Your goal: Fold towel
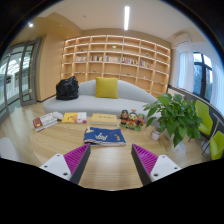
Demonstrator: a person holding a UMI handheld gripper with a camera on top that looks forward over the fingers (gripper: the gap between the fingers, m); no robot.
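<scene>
A blue patterned towel (104,136) lies flat on the wooden table (108,165), just ahead of my fingers and a little left of the middle. My gripper (108,160) is open, with bare table between the two magenta pads (74,158). The fingers stand apart from the towel and hold nothing.
Books and magazines (60,119) lie on the table beyond the towel at the left. A box (103,120) and small toys (131,121) stand behind it. A green potted plant (175,115) stands at the right. A grey sofa (100,99) and bookshelves (115,60) are farther back.
</scene>
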